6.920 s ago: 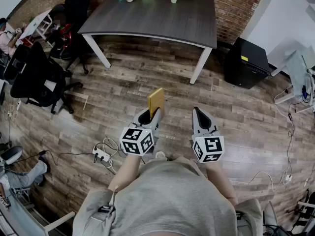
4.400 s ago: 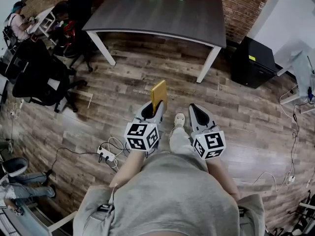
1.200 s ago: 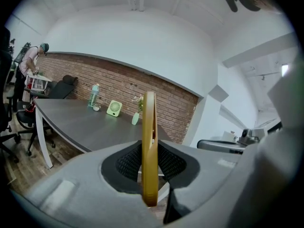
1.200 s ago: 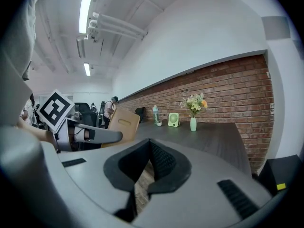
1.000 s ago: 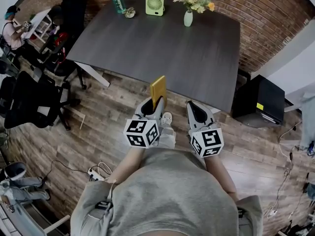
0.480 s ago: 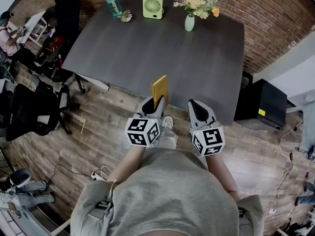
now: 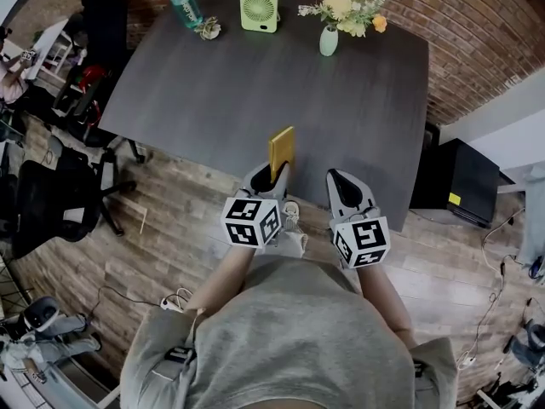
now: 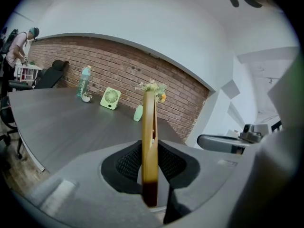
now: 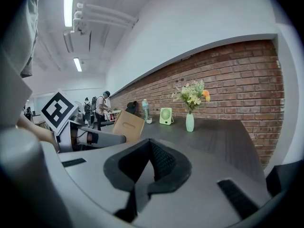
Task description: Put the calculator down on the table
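The left claw (image 7: 271, 177) clamps the yellow calculator (image 7: 282, 146) by its lower end, long axis standing upright, just at the near edge of the table (image 7: 213, 83). Bare tabletop lies ahead and below. The right claw (image 7: 342, 187) rides alongside, pinched together, empty.

**A:** The calculator (image 8: 149, 137) is edge-on in the left gripper view. We get one thin side, and both broad faces are turned out of sight.

**B:** Its lower end is gone too — clamped deep in the left gripper (image 7: 272, 175). In the head view that end sits behind the jaws.

**A:** There's a person (image 9: 101, 107) far off — too small to tell more.

**B:** The office chair (image 7: 38, 203) on the left is cut by the picture's edge.
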The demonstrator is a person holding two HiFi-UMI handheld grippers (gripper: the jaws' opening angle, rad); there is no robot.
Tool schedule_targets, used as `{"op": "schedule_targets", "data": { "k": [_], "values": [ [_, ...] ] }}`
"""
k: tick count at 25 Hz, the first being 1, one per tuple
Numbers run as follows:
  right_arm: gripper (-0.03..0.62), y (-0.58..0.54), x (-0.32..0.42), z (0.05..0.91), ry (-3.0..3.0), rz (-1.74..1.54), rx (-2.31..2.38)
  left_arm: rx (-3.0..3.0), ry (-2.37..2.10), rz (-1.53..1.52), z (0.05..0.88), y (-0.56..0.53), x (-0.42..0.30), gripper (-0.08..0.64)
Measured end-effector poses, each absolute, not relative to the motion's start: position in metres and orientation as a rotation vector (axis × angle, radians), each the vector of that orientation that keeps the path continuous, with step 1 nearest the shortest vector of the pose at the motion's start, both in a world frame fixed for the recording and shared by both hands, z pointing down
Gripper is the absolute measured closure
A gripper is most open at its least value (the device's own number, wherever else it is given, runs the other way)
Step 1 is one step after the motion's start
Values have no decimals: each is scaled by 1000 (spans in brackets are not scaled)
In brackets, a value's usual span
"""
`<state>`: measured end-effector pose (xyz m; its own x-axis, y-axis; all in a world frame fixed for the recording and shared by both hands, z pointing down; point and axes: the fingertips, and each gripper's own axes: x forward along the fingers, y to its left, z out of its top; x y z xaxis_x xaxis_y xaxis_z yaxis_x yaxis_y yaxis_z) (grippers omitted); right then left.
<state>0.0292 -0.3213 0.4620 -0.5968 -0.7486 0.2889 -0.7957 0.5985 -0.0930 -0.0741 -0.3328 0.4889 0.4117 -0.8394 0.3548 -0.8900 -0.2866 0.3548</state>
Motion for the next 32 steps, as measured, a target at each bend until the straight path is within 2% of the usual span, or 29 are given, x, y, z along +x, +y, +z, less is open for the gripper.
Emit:
{"op": "schedule_targets", "data": {
  "k": [32],
  "values": [
    [589, -412, 22, 491, -2533, 387, 1335, 2104, -1326, 298, 564, -432, -63, 471]
  ]
}}
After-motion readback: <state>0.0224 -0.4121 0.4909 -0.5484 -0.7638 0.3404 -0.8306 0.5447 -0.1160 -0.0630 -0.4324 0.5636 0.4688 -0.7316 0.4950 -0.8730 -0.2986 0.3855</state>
